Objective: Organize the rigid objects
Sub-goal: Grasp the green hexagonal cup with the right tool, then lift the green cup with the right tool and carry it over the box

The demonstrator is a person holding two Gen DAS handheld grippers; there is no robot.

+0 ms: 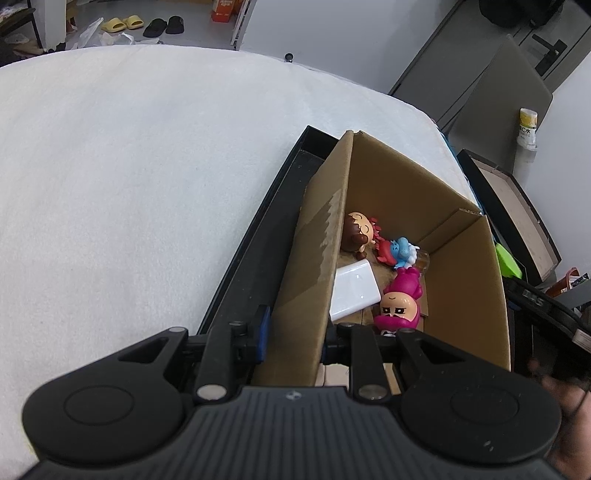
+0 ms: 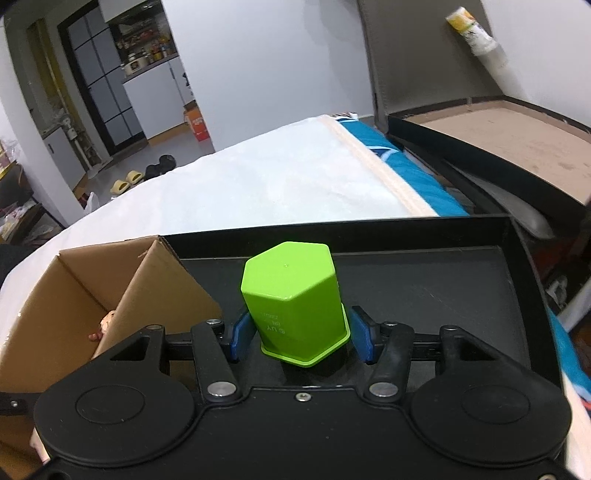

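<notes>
A brown cardboard box (image 1: pixel 465 280) stands in a black tray (image 1: pixel 258 236) on a white bed. Inside lie a brown-haired figurine (image 1: pixel 356 232), a blue and red figurine (image 1: pixel 397 253), a pink figurine (image 1: pixel 399 301) and a white rectangular block (image 1: pixel 354 291). My left gripper (image 1: pixel 293 339) straddles the box's left wall, one blue pad (image 1: pixel 263 332) outside, the other hidden inside. My right gripper (image 2: pixel 301 334) is open around an upside-down green hexagonal cup (image 2: pixel 295 299) that stands on the black tray (image 2: pixel 424 280); the blue pads (image 2: pixel 242 336) sit just apart from it. The box (image 2: pixel 74 295) is at left.
The white bed cover (image 1: pixel 129 177) spreads left of the tray. A second black box with a brown lining (image 2: pixel 498 140) stands at the right past a blue cloth (image 2: pixel 388 155). Slippers (image 1: pixel 122 24) lie on the floor beyond the bed.
</notes>
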